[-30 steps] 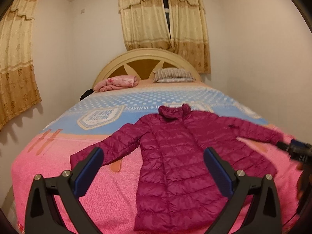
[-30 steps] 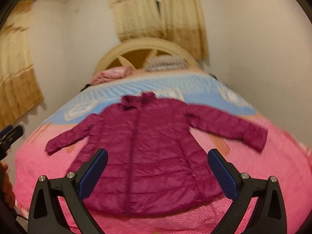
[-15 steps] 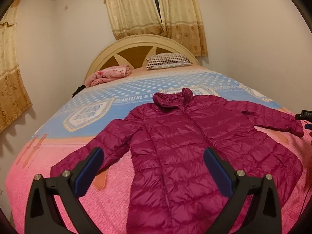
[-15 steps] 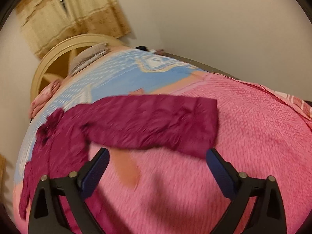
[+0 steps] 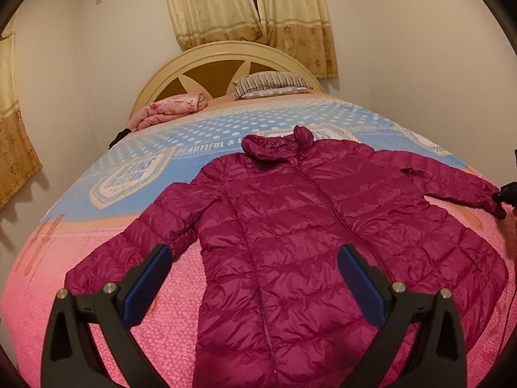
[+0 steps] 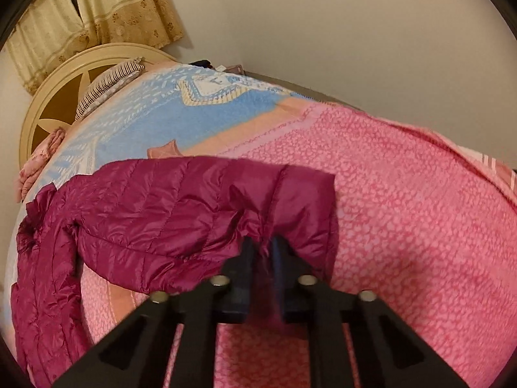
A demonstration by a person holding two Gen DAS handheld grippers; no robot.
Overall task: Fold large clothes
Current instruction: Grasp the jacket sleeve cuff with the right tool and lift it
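Observation:
A magenta quilted puffer jacket (image 5: pixel 307 226) lies flat and face up on the bed, collar toward the headboard, both sleeves spread out. My left gripper (image 5: pixel 255 278) is open and empty, hovering over the jacket's lower left side near its left sleeve (image 5: pixel 135 245). My right gripper (image 6: pixel 263 249) is shut on the cuff end of the jacket's right sleeve (image 6: pixel 200 207), with fabric pinched between the jaws. In the left wrist view the right gripper (image 5: pixel 505 194) shows at the far right edge by that cuff.
The bed carries a pink and blue blanket (image 5: pixel 97 291). A striped pillow (image 5: pixel 271 84) and a folded pink blanket (image 5: pixel 171 110) lie by the cream headboard (image 5: pixel 226 55). Walls stand close on both sides, and curtains (image 5: pixel 252 6) hang behind.
My right gripper swung to the right sleeve's cuff and closed on it. My left gripper moved in closer over the jacket's lower left, still open.

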